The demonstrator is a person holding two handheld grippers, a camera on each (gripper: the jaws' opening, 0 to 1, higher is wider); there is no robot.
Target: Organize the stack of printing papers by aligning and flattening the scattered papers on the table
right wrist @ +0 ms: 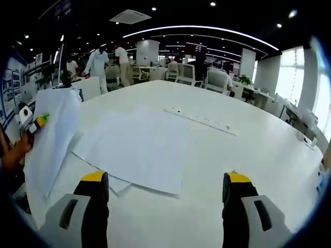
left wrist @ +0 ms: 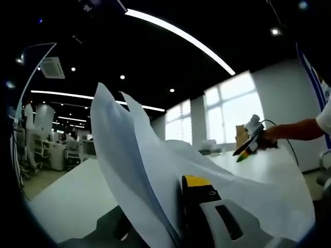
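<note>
Mid-task state of paper alignment on the white table [right wrist: 248,155]. The left gripper [left wrist: 178,217] clamps a sheaf of lifted papers [left wrist: 129,155] between its jaws; the sheets rise steeply from the table, their free corners pointing up toward the ceiling and their long axis running upward and away from the jaws, the leaves fanned apart rather than flush (two separate peaks are visible). In the right gripper view the same sheaf hangs at the table's left edge, held by the left gripper, its long axis roughly vertical. The right gripper [right wrist: 165,199] hovers above the near edge of the table with jaws wide apart, holding nothing. Flat papers [right wrist: 137,147] lie near the middle of the table, just beyond those jaws; their long axis runs across the table from left to right, slightly skewed, and a corner of a lower sheet pokes out at the near side, so the pile is not squared. Judged progress: gathering is begun; joining the raised sheaf with the flat pile, aligning edges and pressing flat remain.
</note>
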